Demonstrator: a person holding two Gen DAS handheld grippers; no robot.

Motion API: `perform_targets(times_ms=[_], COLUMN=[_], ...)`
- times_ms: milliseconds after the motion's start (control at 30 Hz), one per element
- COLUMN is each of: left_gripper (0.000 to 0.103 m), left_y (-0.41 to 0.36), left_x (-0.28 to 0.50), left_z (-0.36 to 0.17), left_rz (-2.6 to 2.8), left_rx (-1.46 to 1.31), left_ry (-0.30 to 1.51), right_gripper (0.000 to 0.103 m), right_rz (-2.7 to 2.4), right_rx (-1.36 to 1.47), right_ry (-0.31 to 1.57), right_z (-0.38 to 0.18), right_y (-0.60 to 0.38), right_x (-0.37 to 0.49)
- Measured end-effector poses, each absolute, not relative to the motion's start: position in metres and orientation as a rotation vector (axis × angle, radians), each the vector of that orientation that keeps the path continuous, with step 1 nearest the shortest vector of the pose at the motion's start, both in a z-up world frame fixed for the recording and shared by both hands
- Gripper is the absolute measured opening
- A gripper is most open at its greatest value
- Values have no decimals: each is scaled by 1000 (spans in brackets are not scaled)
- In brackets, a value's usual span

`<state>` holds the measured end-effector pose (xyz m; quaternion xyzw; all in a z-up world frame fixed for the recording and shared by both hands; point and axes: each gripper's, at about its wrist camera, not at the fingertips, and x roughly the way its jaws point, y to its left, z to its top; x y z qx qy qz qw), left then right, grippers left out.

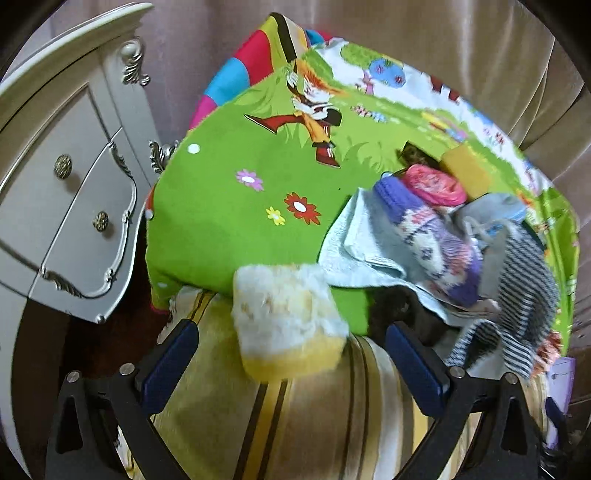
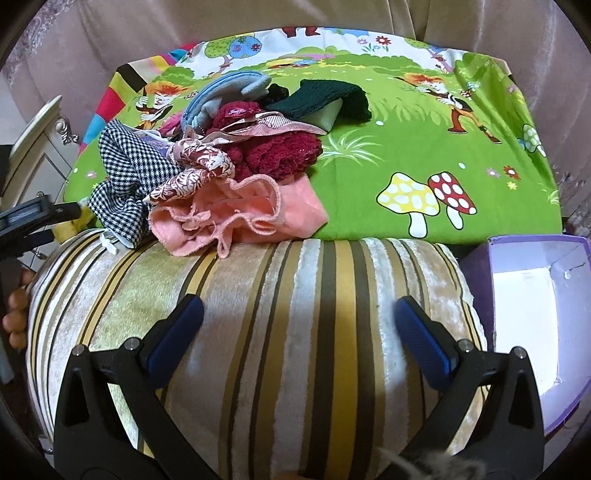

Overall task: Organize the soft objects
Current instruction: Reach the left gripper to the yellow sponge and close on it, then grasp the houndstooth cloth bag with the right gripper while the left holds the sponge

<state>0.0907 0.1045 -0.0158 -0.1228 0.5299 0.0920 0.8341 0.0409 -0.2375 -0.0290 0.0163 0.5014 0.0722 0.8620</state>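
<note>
Both grippers, left (image 1: 291, 360) and right (image 2: 299, 332), have fingers spread apart, gripping nothing; a fluffy yellow-white sponge (image 1: 290, 321) sits between the left fingers, beside the clothes pile (image 2: 229, 162).

Across the top of both frames we see a beige pleated curtain (image 2: 221, 22) hanging in soft folds. At the left of the left wrist frame we find a cream nightstand (image 1: 66, 192) with silver scrollwork and round drawer knobs (image 1: 100, 220); a strip of dark floor (image 1: 48, 369) shows below it. We see a striped velvety cushion (image 2: 295, 332) filling the lower centre, lit evenly.
</note>
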Motion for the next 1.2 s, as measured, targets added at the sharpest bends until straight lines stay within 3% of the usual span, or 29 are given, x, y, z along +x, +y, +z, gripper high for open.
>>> perform_targets(times_ms=[33,100,233,667,1033,1133,1200], left_gripper=[93,71,57,52,52,51,51], left_y=[103,103,105,102,102,101,99], left_x=[94,101,104,90,71,67,66], left_z=[-18,-26,-33,-19,-6,-5,-4], left_rz=[199,192,208,200,133,114,106], left_rx=[-246,-242,-253,-264,-328,-341,-341], left_ry=[1131,1159,1176,1076,980,964,958], right_gripper=[103,103,103,103,103,90,63], right_rz=[161,172,181,288,535,555,578], right_rx=[36,69,163,83,-202,-276,-318], right_ry=[1055,1053,1035,939,821,836,862], right_z=[-29,-26,-22,8,27,15,5], right_y=[-239,-246,-261,-227,-126,-107,-97], right_x=[41,42,44,68,85,96,102])
